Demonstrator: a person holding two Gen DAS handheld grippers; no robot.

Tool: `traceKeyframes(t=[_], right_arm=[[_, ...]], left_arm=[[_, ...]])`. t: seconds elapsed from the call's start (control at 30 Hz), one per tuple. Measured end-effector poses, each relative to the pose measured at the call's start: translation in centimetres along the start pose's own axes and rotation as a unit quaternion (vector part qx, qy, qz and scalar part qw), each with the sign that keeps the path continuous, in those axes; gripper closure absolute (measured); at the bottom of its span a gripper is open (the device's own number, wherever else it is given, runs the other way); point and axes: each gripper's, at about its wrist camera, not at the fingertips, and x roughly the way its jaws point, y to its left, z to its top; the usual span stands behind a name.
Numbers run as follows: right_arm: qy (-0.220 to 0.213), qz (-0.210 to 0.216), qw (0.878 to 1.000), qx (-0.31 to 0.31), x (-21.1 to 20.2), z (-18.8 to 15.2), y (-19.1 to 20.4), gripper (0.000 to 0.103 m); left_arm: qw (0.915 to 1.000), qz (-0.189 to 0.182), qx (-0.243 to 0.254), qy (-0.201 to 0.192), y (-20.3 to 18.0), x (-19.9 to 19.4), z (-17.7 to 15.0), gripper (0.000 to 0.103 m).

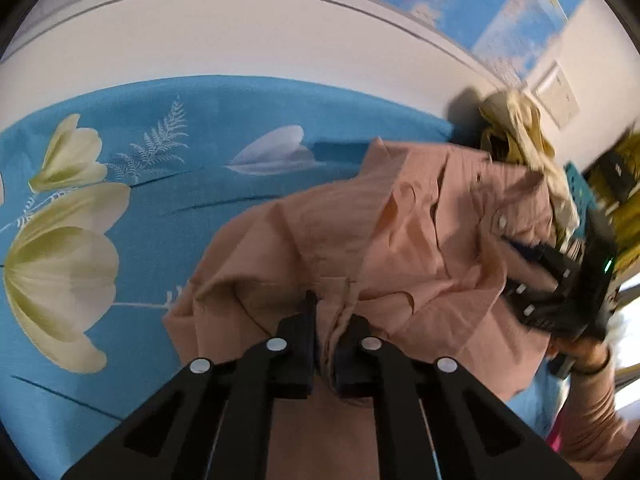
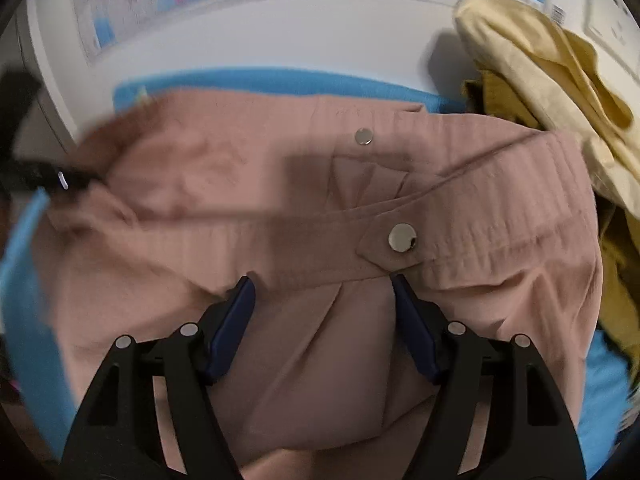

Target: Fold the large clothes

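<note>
A pink garment [image 1: 360, 240] with metal snap buttons lies bunched on a blue flowered sheet [image 1: 160, 160]. My left gripper [image 1: 330, 312] is shut on a fold of the pink fabric near its edge. In the right wrist view the same pink garment [image 2: 280, 200] fills the frame, with its waistband and a snap button [image 2: 402, 237] just ahead. My right gripper [image 2: 322, 286] is open above the fabric, fingers either side of a pleat. The right gripper also shows at the right edge of the left wrist view [image 1: 552, 288].
A heap of cream and mustard-yellow clothes [image 2: 560, 100] lies at the right, against the white wall [image 1: 240, 40]. A map hangs on the wall [image 1: 500, 20]. The blue sheet [image 2: 260, 80] extends to the left.
</note>
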Motion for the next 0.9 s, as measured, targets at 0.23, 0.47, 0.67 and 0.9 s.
traceKeyframes(t=[0.23, 0.47, 0.67, 0.9], right_arm=[[-0.023, 0.026, 0.999, -0.001, -1.8, 0.1, -0.3, 0.096], [-0.166, 0.057, 0.982, 0.067, -9.1, 3.9, -3.0, 0.097], [-0.084, 0.032, 0.992, 0.091, -1.6, 6.5, -3.3, 0.095], [-0.037, 0.041, 0.992, 0.116, 2.2, 5.8, -4.2, 0.08]], left_arm=[[0.9996, -0.012, -0.023, -0.012, -0.2, -0.8, 1.4, 0.098], [0.9936, -0.052, -0.082, -0.057, 0.9, -3.2, 5.0, 0.097], [0.9884, -0.019, -0.124, -0.085, 2.6, -2.7, 6.7, 0.061], [0.9943, 0.059, 0.024, -0.085, -0.1, -2.5, 2.6, 0.035]])
